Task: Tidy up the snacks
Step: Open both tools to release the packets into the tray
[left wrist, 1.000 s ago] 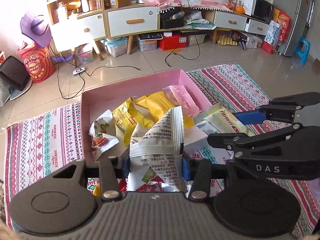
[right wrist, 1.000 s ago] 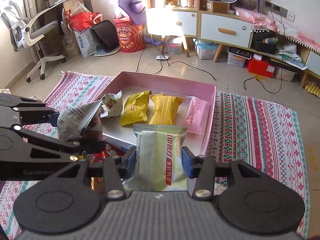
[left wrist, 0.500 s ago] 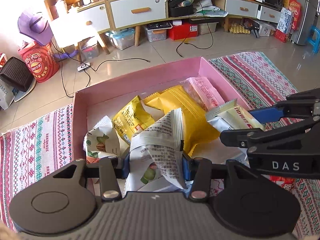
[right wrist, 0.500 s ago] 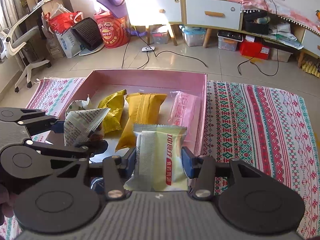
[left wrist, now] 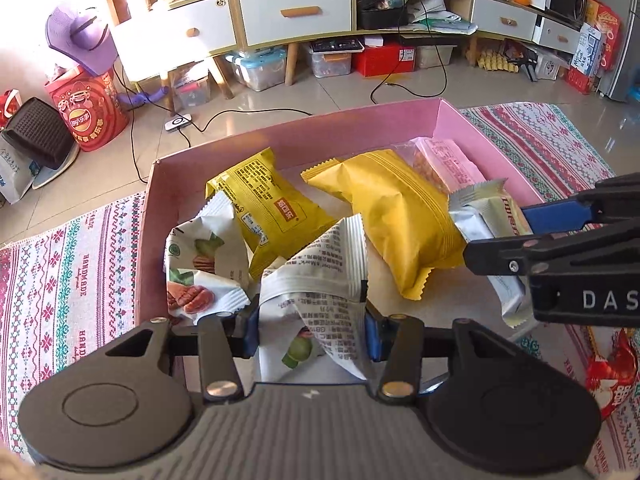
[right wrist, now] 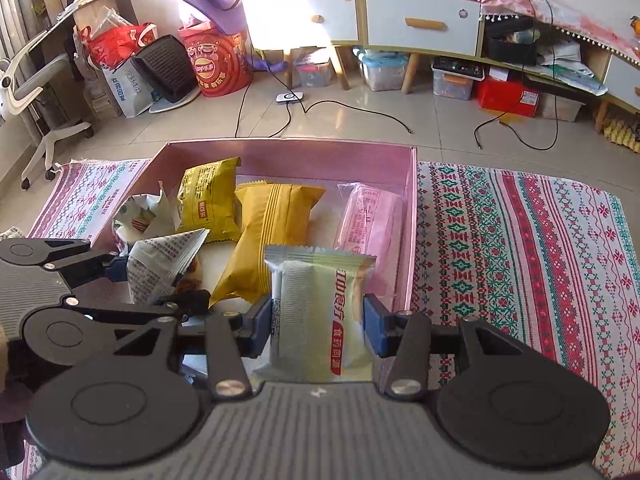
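Observation:
My left gripper (left wrist: 307, 326) is shut on a white printed snack packet (left wrist: 320, 280), held just above the near left part of the pink box (left wrist: 304, 128). My right gripper (right wrist: 318, 322) is shut on a pale green snack packet (right wrist: 320, 304) over the box's near right part. Each gripper also shows in the other view: the left gripper (right wrist: 116, 270) with its white printed snack packet (right wrist: 160, 268), the right gripper (left wrist: 528, 224) with its pale green snack packet (left wrist: 476, 216). Inside the pink box (right wrist: 288, 156) lie a white nut packet (left wrist: 200, 264), two yellow packets (left wrist: 264, 200) (left wrist: 396, 208) and a pink packet (left wrist: 444, 164).
The box rests on a patterned woven mat (right wrist: 520, 240) on a tiled floor. A red snack packet (left wrist: 612, 380) lies on the mat at the right of the left wrist view. Cables (right wrist: 352, 112), storage bins, a cabinet (right wrist: 420, 24) and an office chair (right wrist: 36, 92) stand beyond.
Both grippers have moved forward and down over the pink box, each still holding its packet. The box and its snacks now look nearer and larger.

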Action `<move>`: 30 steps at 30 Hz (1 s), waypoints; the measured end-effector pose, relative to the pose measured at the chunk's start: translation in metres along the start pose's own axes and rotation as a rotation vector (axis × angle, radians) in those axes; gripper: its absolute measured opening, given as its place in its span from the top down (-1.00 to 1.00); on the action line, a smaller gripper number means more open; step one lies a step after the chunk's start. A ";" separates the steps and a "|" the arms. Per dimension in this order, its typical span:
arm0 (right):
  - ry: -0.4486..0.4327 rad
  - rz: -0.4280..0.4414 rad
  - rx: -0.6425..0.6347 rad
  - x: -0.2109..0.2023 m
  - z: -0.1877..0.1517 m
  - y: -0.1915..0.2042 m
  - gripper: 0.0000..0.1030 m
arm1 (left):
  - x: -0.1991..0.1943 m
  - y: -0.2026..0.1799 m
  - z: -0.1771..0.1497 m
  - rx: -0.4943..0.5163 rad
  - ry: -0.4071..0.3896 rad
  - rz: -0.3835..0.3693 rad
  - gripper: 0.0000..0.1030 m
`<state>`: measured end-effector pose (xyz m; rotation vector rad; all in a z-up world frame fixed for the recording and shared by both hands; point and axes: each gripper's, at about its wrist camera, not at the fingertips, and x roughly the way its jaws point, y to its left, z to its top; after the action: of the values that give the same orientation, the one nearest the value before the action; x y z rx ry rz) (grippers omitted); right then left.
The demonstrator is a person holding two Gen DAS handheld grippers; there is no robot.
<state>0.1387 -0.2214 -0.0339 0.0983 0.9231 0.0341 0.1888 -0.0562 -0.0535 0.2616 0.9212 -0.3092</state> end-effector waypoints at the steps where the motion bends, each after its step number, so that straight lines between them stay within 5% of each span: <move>1: -0.001 -0.001 0.003 0.001 0.000 0.000 0.14 | -0.001 -0.001 0.000 0.006 -0.001 -0.001 -0.07; 4: -0.006 0.002 0.015 0.001 0.001 -0.002 0.08 | -0.003 -0.003 -0.001 0.015 -0.008 -0.003 -0.12; 9: -0.029 0.009 0.019 -0.006 0.002 -0.002 -0.17 | -0.007 -0.007 -0.002 0.024 -0.013 -0.020 -0.49; 30: -0.075 0.006 -0.014 -0.056 -0.001 0.000 -0.57 | -0.064 -0.019 -0.010 0.056 -0.085 -0.075 -0.85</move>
<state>0.1040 -0.2257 0.0094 0.0885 0.8473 0.0420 0.1382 -0.0608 -0.0094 0.2642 0.8408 -0.4126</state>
